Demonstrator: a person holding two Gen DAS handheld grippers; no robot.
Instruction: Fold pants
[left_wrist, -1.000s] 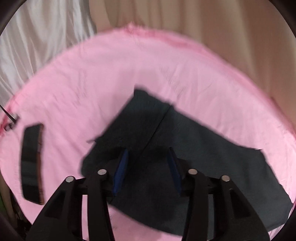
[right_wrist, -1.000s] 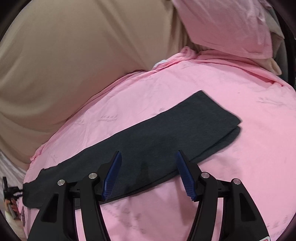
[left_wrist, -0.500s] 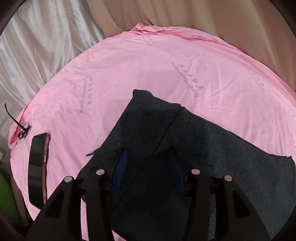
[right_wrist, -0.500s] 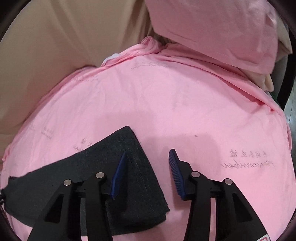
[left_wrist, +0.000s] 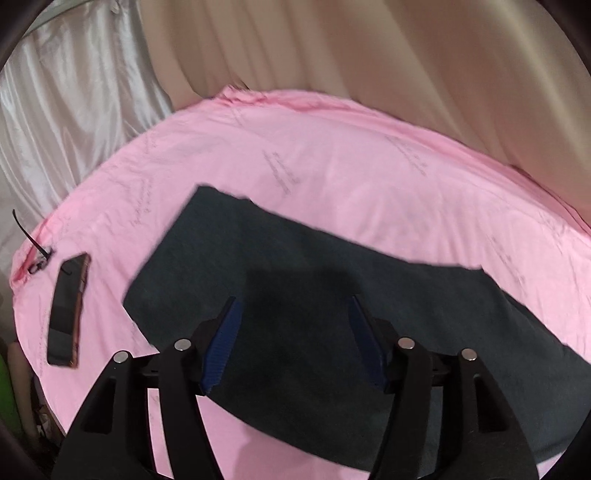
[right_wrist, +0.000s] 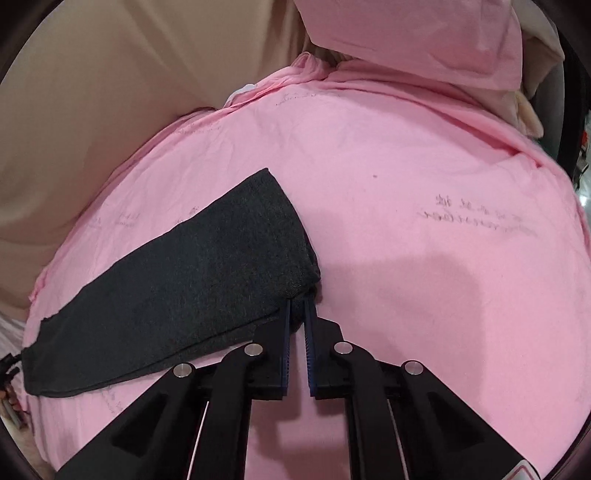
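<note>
Dark grey knit pants lie folded lengthwise on the pink sheet; your right gripper has just pinched their hem corner, while your left gripper, jaws opening and empty, hovers over the waist, ready for the cross fold.

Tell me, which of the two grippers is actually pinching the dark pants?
The right gripper: its jaws are clamped on the pants at the cuff corner. The left gripper is opening above them, pinching nothing.
</note>
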